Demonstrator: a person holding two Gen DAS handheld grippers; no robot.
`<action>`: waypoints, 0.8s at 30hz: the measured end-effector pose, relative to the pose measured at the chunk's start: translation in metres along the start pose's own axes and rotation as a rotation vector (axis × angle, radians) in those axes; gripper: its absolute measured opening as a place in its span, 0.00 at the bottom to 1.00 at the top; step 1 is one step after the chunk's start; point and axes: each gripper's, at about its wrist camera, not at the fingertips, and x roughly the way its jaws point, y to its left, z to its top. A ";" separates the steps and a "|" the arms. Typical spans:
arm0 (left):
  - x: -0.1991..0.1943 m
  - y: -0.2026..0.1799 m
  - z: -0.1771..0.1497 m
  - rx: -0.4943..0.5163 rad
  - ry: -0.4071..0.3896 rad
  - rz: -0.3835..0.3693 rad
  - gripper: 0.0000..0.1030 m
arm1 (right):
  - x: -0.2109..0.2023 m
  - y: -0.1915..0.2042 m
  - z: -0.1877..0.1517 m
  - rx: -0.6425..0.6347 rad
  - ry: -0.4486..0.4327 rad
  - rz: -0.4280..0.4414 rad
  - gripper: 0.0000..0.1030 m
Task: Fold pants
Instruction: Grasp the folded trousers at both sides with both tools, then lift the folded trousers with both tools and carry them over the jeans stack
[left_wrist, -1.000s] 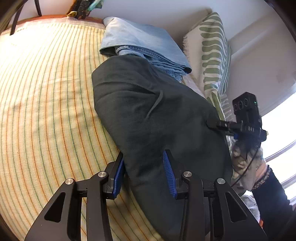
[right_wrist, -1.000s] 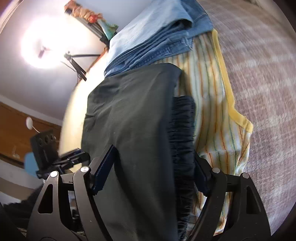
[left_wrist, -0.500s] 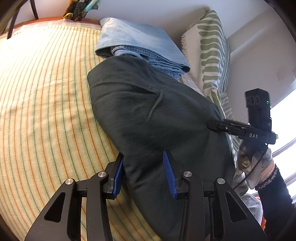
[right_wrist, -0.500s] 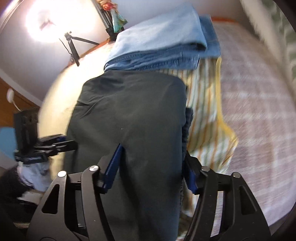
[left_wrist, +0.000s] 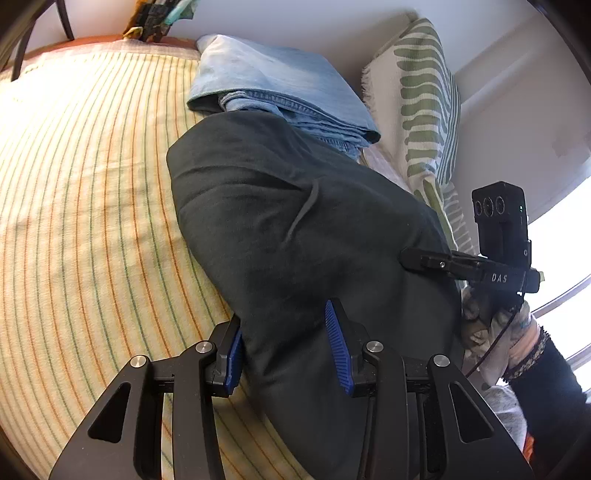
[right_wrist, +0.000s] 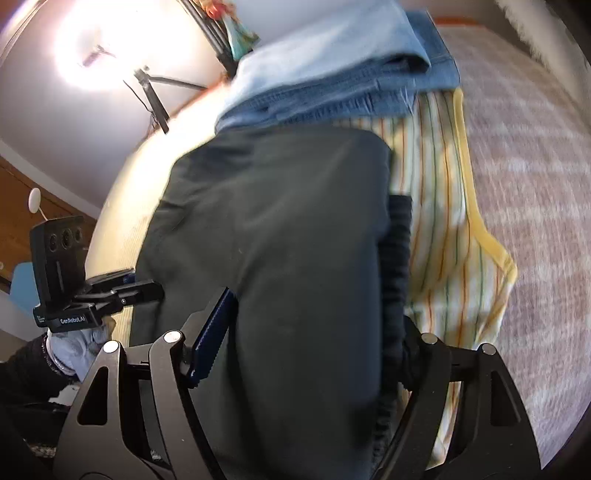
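Dark pants (left_wrist: 295, 236) lie folded on the striped bed (left_wrist: 92, 192), far end against jeans (left_wrist: 288, 92). Left tool (left_wrist: 282, 347) clamps one edge; right tool (right_wrist: 310, 332), jaws just widening, straddles the waistband side. Keep edges level, smooth flat.

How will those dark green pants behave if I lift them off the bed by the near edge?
Probably floppy: the dark green pants drape over the striped bedspread with soft wrinkles, so the far part would likely sag and unfold. Likely light, since the cloth looks thin beside the folded jeans. The gathered waistband may bunch and give some grip.
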 end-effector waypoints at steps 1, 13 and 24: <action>0.000 0.001 0.001 -0.006 0.001 -0.005 0.36 | -0.002 0.003 0.000 -0.013 -0.003 -0.008 0.66; 0.003 0.001 0.003 -0.028 -0.021 0.014 0.23 | -0.029 0.050 -0.004 -0.127 -0.032 -0.108 0.39; -0.033 -0.019 0.008 0.024 -0.092 -0.049 0.05 | -0.043 0.073 -0.006 -0.152 -0.071 -0.165 0.36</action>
